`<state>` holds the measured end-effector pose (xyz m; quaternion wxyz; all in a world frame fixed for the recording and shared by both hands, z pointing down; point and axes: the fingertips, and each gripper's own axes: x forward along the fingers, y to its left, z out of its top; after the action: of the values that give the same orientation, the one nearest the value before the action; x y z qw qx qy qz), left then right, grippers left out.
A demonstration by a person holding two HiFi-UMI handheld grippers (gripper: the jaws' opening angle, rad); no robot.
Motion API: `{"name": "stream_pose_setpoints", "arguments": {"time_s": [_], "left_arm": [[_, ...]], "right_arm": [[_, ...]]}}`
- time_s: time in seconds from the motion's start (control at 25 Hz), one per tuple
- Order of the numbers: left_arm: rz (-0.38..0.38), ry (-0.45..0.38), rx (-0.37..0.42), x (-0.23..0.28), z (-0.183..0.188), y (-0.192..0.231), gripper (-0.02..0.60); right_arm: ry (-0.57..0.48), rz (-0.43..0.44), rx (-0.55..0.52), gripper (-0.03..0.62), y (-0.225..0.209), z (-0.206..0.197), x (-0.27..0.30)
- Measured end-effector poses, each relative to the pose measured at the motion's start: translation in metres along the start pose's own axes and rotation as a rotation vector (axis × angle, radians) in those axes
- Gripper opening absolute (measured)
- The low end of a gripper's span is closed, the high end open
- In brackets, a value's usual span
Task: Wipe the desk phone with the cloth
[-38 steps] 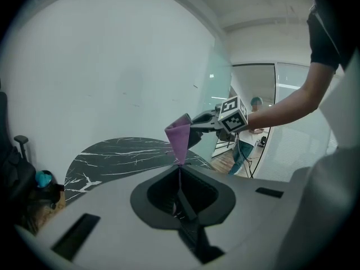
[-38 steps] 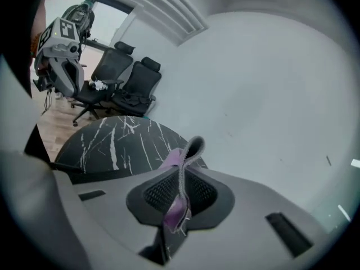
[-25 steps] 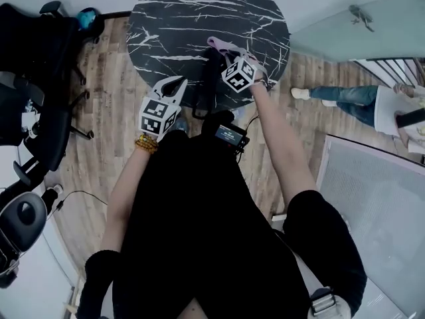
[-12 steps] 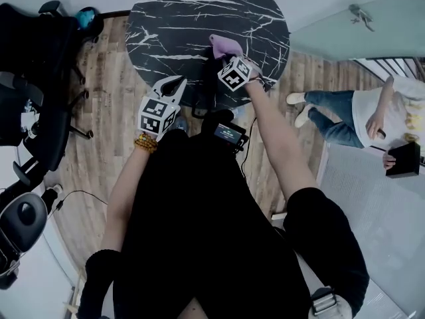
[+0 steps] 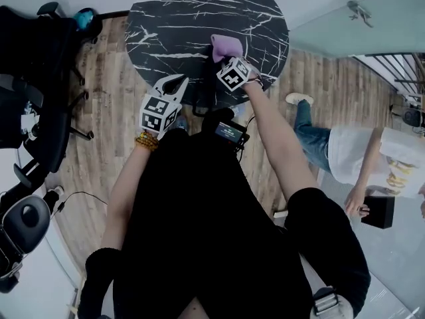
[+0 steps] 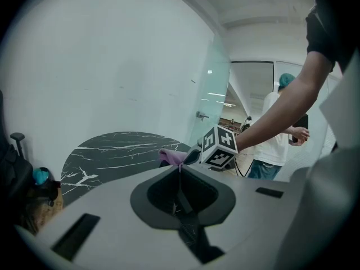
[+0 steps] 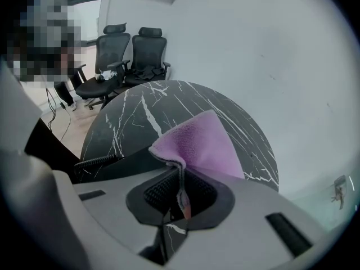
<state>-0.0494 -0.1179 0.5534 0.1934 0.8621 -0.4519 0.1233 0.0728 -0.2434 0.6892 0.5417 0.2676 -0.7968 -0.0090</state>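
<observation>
My right gripper (image 5: 226, 58) is shut on a purple cloth (image 5: 227, 46), which it holds just above the near side of the round black marble table (image 5: 172, 18). In the right gripper view the cloth (image 7: 198, 141) bunches out of the closed jaws (image 7: 181, 173), over the dark desk phone (image 7: 128, 160) and its coiled cord (image 7: 93, 162). The phone (image 5: 204, 93) is a dark shape at the table's near edge, partly hidden. My left gripper (image 5: 177, 80) hangs left of the phone, shut with nothing in it (image 6: 180, 169). From there I see the cloth (image 6: 171, 156) and the right gripper's marker cube.
Black office chairs (image 5: 33, 58) stand left of the table on the wood floor. A person (image 5: 358, 153) in a white shirt stands at the right beside a glass wall (image 5: 345, 25). A small screen device (image 5: 230, 133) hangs on my chest.
My right gripper has carried the cloth slightly left and farther over the table. The left gripper has stayed put. The person at the right has walked nearer.
</observation>
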Motion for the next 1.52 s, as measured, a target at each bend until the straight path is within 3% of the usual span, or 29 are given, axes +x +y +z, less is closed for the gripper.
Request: {"name": "stream_pose_setpoints", "arguments": {"time_s": [1.52], "left_arm": [[-0.052,0.016,0.013,0.005,-0.004,-0.016,0.021]], "right_arm": [[0.056,0.122,0.067,0.049,0.070,-0.038,-0.002]]}}
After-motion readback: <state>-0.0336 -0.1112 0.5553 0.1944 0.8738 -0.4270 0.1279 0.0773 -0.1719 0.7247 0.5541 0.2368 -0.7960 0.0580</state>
